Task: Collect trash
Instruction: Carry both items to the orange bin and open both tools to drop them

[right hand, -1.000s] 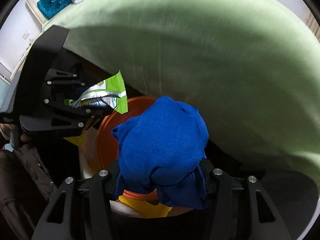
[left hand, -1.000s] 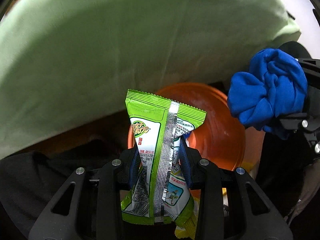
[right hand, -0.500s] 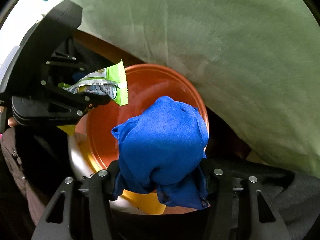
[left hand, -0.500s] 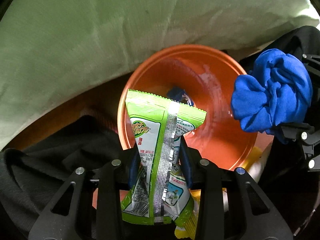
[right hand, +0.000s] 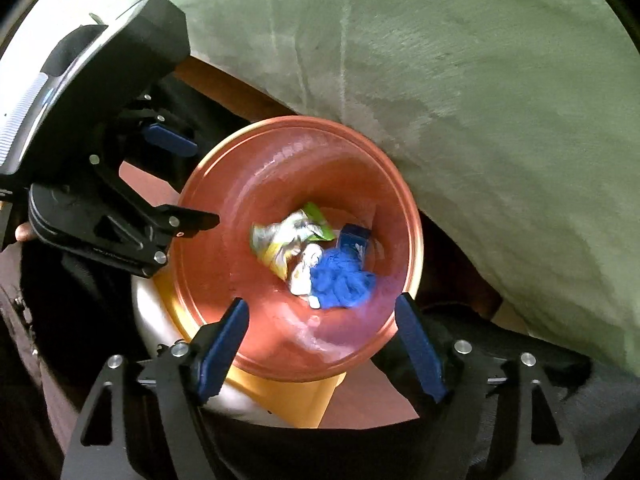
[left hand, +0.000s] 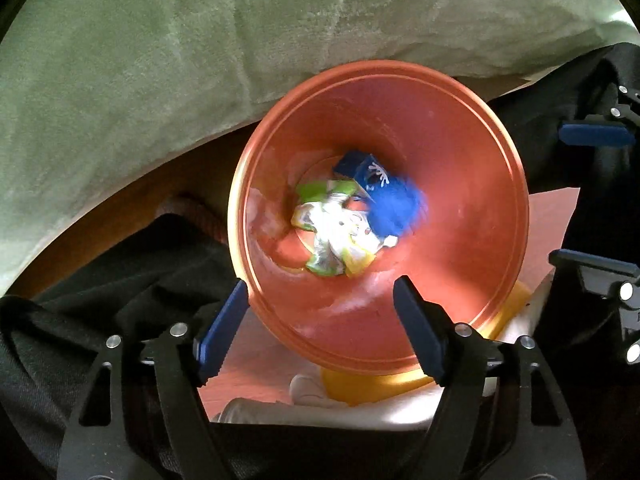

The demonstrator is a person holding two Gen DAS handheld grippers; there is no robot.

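Note:
An orange bin (left hand: pixel 460 152) stands below both grippers, mouth up. At its bottom lie a crumpled green snack wrapper (left hand: pixel 332 232), a blue cloth wad (left hand: pixel 394 208) and a small blue box (left hand: pixel 358 166). My left gripper (left hand: pixel 320 320) hangs over the bin's near rim, its jaws opening with nothing between them. My right gripper (right hand: pixel 320 340) hovers over the bin (right hand: pixel 224 248) too, jaws opening and empty. Below it are the wrapper (right hand: pixel 288 236) and the cloth (right hand: pixel 340 284). Each gripper appears in the other's view: the right gripper (left hand: pixel 592 200), the left gripper (right hand: pixel 184 180).
A pale green blanket (left hand: pixel 200 60) overhangs the bin's far side and fills the right of the right wrist view (right hand: pixel 500 100). Dark clothing (left hand: pixel 100 280) lies to the left. A yellow object (left hand: pixel 360 388) sits under the bin on a reddish floor (left hand: pixel 248 360).
Both grippers sank over the bin, then opened. The green wrapper left the left gripper and the blue cloth left the right one; both now lie inside the bin.

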